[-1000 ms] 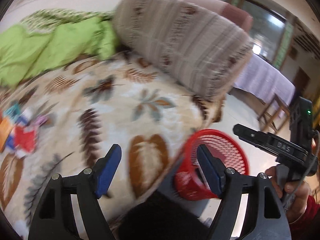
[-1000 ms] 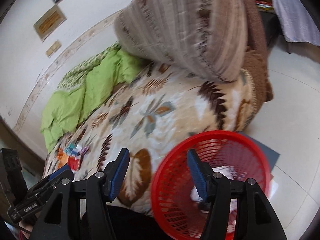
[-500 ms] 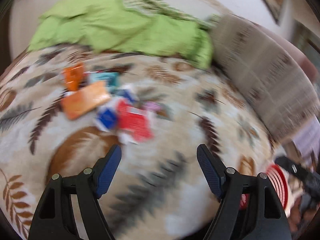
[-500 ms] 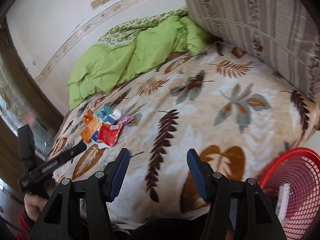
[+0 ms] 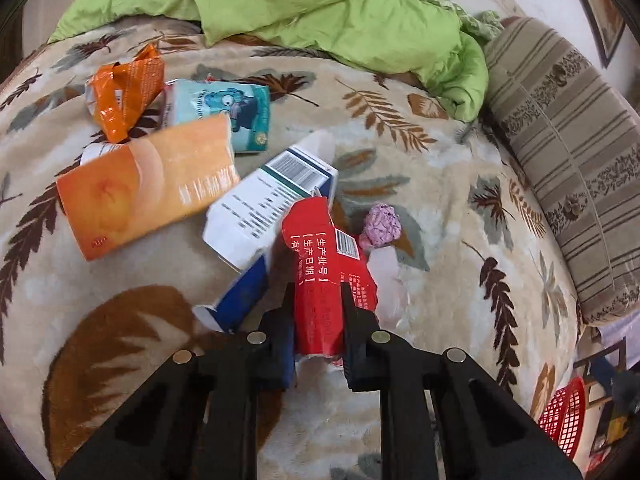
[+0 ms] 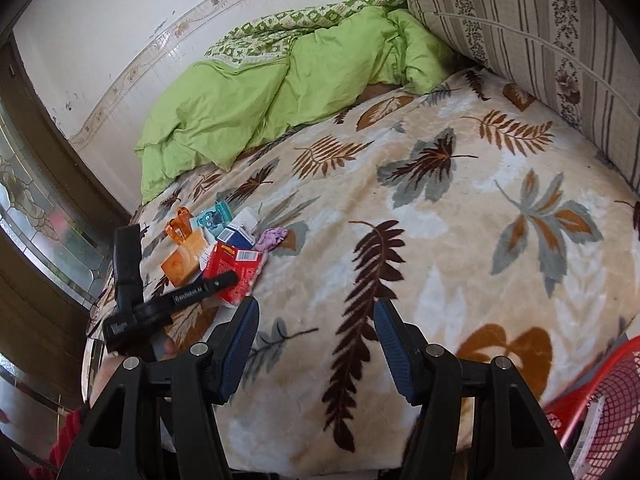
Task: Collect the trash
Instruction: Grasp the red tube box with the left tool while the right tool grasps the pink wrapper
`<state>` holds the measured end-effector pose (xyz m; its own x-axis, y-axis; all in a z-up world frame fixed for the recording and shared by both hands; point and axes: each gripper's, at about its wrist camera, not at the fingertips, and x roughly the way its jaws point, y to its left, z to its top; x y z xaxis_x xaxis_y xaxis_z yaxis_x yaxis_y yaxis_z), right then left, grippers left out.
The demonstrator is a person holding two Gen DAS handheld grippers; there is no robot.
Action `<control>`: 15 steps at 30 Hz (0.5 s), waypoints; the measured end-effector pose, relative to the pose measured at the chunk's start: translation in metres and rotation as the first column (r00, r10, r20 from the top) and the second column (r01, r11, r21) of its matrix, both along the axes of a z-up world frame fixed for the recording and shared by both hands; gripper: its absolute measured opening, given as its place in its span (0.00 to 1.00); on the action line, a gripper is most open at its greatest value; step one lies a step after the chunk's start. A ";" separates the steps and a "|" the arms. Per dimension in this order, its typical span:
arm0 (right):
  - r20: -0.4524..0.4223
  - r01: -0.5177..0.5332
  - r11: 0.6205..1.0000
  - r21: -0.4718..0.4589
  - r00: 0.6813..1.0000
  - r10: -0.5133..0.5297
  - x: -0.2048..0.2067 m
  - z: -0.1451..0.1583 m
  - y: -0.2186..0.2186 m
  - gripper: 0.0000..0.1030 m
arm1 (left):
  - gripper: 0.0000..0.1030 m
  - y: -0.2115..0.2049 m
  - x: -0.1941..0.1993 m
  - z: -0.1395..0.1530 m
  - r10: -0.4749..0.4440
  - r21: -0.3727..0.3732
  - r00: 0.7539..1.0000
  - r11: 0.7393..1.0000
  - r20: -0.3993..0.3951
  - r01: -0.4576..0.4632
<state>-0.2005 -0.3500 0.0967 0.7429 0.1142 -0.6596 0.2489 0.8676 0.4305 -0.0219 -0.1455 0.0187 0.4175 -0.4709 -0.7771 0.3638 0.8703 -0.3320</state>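
The trash lies in one loose cluster on the leaf-patterned blanket. A torn red carton [image 5: 320, 280] with white print stands tilted, its lower part pinched between black jaws. A white-and-blue carton [image 5: 272, 208] lies beside it, touching. An orange carton [image 5: 148, 192] lies flat, a light-blue cartoon pack [image 5: 224, 114] behind it. A crumpled orange wrapper [image 5: 124, 92] sits farthest back. A pink wad [image 5: 382, 224] rests just beside the red carton.

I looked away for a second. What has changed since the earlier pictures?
The left gripper swung from the red basket to the trash pile, and its jaws have just closed on the red carton. The right gripper swung along too, still open and empty. The other trash lies as before.
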 end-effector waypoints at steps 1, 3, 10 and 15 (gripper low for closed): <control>0.001 -0.004 1.000 0.004 1.000 0.004 0.007 0.000 0.001 0.61 | 0.16 0.001 -0.004 0.005 -0.008 0.003 1.000 1.000 0.024 0.008; -0.003 -0.008 1.000 0.013 1.000 0.008 0.028 -0.002 0.006 0.61 | 0.16 0.006 -0.011 0.016 -0.015 -0.013 0.999 1.000 0.051 0.016; -0.075 -0.016 0.995 0.102 0.997 0.024 0.107 -0.028 0.028 0.61 | 0.16 0.055 -0.035 0.065 0.017 -0.064 0.977 0.998 0.213 -0.003; -0.141 0.015 0.995 0.096 0.990 -0.001 0.162 -0.052 0.050 0.58 | 0.16 0.097 -0.029 0.073 0.108 -0.048 0.956 0.994 0.272 -0.099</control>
